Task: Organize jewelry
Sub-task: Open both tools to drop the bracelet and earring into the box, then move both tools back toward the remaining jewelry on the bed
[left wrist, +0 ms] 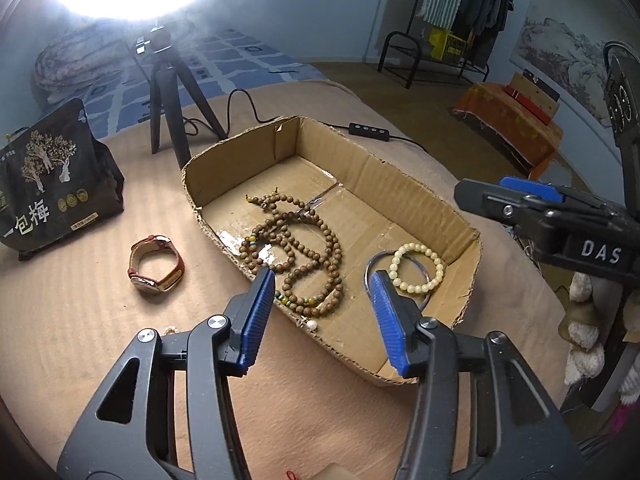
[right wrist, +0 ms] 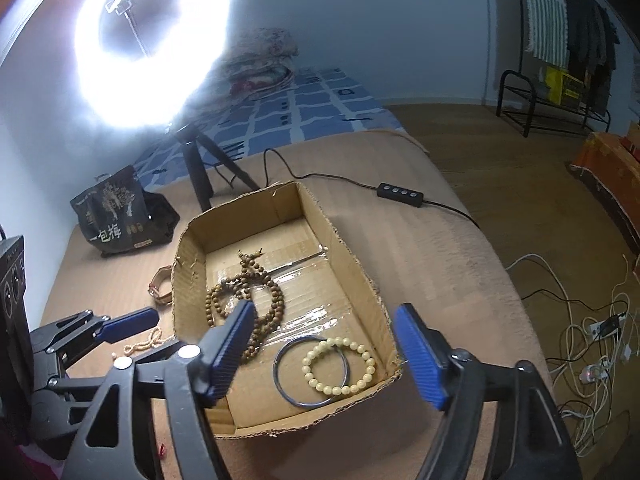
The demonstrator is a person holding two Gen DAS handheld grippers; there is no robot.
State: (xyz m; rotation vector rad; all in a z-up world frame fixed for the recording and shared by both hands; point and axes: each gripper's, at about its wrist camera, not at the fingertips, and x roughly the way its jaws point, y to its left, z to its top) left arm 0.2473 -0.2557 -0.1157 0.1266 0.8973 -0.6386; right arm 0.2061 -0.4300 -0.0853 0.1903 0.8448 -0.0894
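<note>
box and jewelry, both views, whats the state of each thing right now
cardboard box: open-topped, on the bed
wooden bead necklace: coiled loose in the box
cream bead bracelet: flat in the box, overlapping the bangle
dark bangle: flat in the box
watch: outside the box, strap looped
pearl strand: outside the box
left gripper: open, empty
right gripper: open, empty
ring light: on

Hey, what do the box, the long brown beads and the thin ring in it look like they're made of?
Box: corrugated cardboard, matte brown, with ragged torn edges and shiny clear tape on the floor.
Long brown beads: probably wood, round with a dull, low sheen.
Thin ring: likely metal, a dark, smooth, glossy hoop; coated plastic is possible.
</note>
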